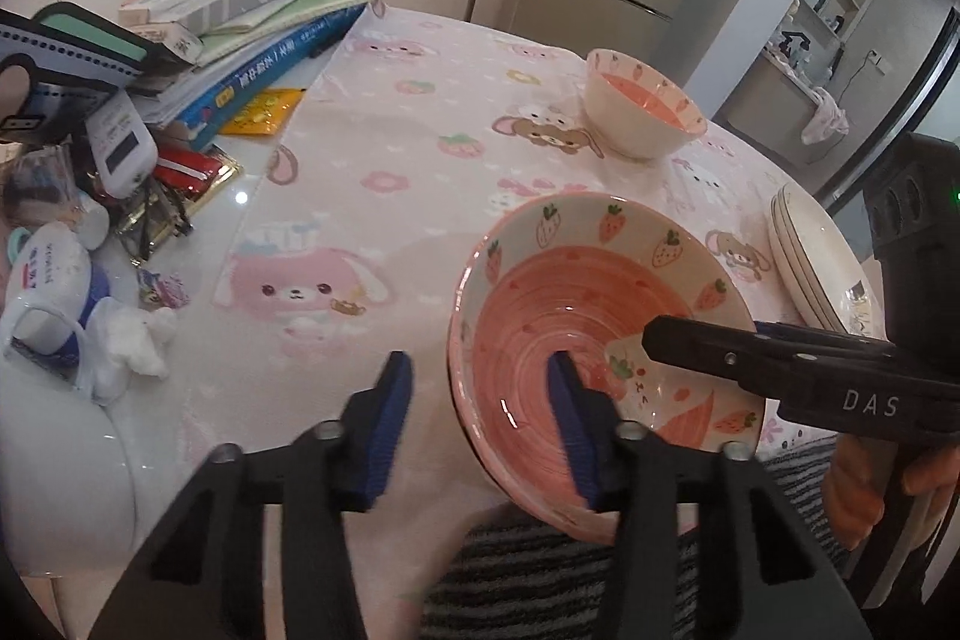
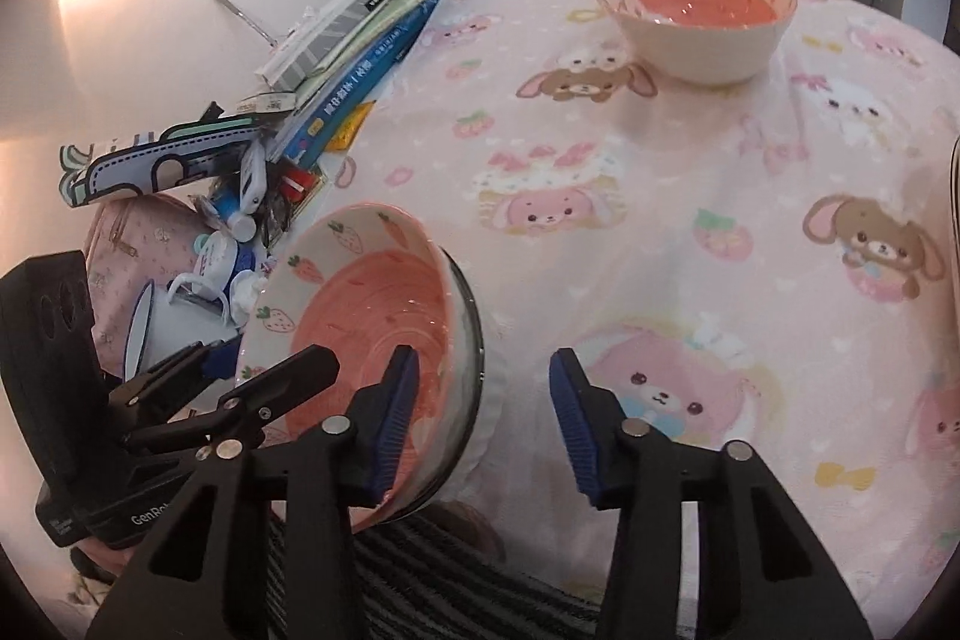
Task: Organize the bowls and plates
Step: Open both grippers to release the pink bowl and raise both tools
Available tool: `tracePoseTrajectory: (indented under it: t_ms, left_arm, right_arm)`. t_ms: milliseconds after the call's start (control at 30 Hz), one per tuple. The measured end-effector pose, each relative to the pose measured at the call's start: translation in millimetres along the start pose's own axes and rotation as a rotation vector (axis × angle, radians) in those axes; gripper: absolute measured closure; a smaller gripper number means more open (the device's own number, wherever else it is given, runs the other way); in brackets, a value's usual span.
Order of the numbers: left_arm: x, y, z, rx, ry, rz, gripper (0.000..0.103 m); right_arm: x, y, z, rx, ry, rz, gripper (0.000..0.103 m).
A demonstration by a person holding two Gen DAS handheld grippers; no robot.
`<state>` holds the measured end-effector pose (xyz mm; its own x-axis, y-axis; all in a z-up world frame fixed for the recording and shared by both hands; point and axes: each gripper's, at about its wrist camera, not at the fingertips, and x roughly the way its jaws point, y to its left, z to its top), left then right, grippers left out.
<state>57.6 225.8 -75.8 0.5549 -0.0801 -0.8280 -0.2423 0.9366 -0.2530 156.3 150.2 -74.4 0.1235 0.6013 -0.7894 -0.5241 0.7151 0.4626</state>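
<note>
We held the left hand-held gripper [image 1: 480, 430] and right hand-held gripper [image 2: 483, 424] partly open astride opposite rims of the near strawberry bowl [image 1: 576, 316], gripping nothing, apparently releasing it at the counter [image 1: 372, 244] edge, near the plate stack [image 1: 804, 262].

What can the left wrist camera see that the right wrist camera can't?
Only the left wrist view shows the stack of plates at the table's right edge and the room with shelves behind. Only the right wrist view shows the pink patterned bag beside the clutter. Both show the near strawberry bowl at the table's front edge, the far bowl, the pile of books and the pink bunny tablecloth. Both tongs, left and right, stand open, each with one finger inside the near bowl.
</note>
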Motion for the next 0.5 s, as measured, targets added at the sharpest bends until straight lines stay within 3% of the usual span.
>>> tracePoseTrajectory:
  t_ms: [100,133,200,300,433,500]
  left_arm:
    - [6,0,0,-0.018,0.019,0.011,0.080]
    - [5,0,0,-0.024,0.013,0.016,0.080]
    - [4,1,3,-0.066,0.017,0.019,0.084]
    - [1,-11,8,-0.023,0.001,0.068,0.090]
    - [1,-23,18,-0.011,0.035,-0.001,0.090]
    - [9,-36,22,0.018,0.063,0.000,0.091]
  right_arm:
    - [7,-1,-1,0.001,0.031,0.044,0.070]
    - [10,-1,-1,0.008,0.046,0.067,0.072]
    - [11,1,-3,0.005,0.041,0.044,0.076]
    - [6,4,-4,-0.008,0.024,-0.017,0.083]
    - [-10,-13,8,0.025,-0.006,-0.018,0.086]
    - [-17,-23,13,0.044,-0.022,-0.038,0.086]
